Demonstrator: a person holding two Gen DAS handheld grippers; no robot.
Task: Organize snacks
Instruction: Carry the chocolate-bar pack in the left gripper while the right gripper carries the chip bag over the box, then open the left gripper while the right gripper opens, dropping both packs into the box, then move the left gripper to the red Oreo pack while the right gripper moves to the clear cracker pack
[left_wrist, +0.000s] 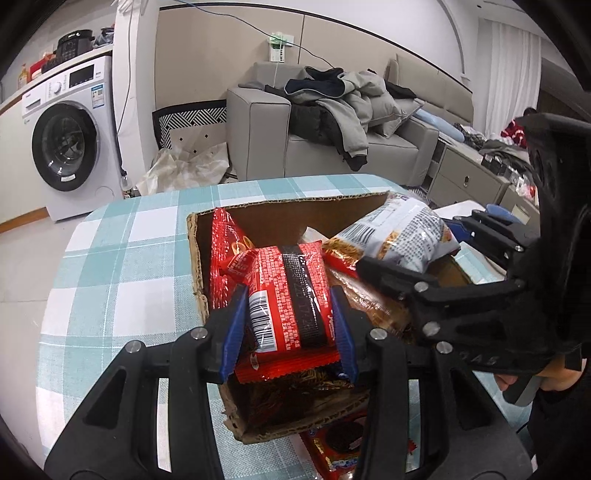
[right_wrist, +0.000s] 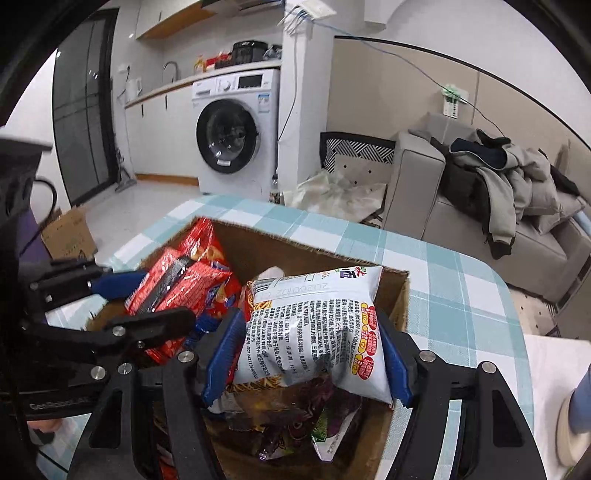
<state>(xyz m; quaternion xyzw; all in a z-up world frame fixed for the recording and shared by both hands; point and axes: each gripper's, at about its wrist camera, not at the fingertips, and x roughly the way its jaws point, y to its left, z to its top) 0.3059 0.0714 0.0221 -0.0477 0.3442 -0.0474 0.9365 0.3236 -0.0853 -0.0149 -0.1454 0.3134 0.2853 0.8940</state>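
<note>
Snacks are being gathered in the cardboard box (left_wrist: 195, 258) on the checked bench (left_wrist: 122, 258). Left gripper (left_wrist: 291, 328) fingers clamp a red packet (left_wrist: 291, 295), right gripper (right_wrist: 306, 354) fingers clamp a white bag (right_wrist: 314, 325), both over the box, probably for lowering inside.

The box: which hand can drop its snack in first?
Probably the left. The left gripper holds its red pack right over the box middle. The right gripper holds the white bag nearer the box's wall, over piled snacks.
</note>
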